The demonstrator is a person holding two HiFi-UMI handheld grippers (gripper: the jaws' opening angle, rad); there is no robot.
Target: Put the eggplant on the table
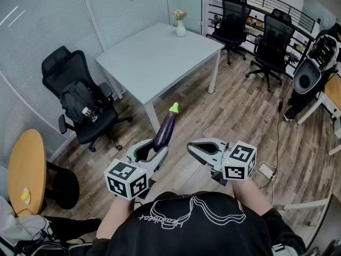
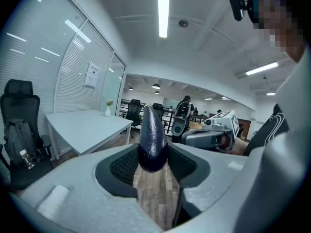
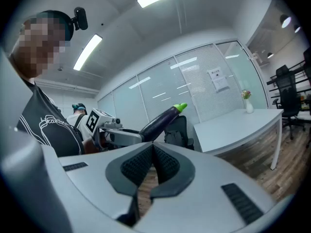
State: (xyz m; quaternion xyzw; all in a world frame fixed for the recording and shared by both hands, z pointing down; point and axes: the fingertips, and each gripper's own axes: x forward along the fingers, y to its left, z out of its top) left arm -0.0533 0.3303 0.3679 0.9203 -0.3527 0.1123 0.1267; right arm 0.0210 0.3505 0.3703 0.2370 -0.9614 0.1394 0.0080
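- Head view: the left gripper (image 1: 152, 152) pinches the eggplant (image 1: 165, 129) by its blunt end, stem toward 12 o'clock; the table (image 1: 154, 52) lies well apart, so this reads as a carry.
- Left gripper view: both pads clamp the eggplant; table at 9 o'clock.
- Right gripper view: the right gripper (image 3: 151, 166) is pressed together, empty, apparently idle.

An office; swivel chairs (image 1: 80, 100), white table (image 1: 154, 55), glass partitions (image 3: 194, 89).

Pale grey table (image 1: 154, 57), flower vase (image 1: 180, 28) at far corner, wood floor (image 1: 240, 116)
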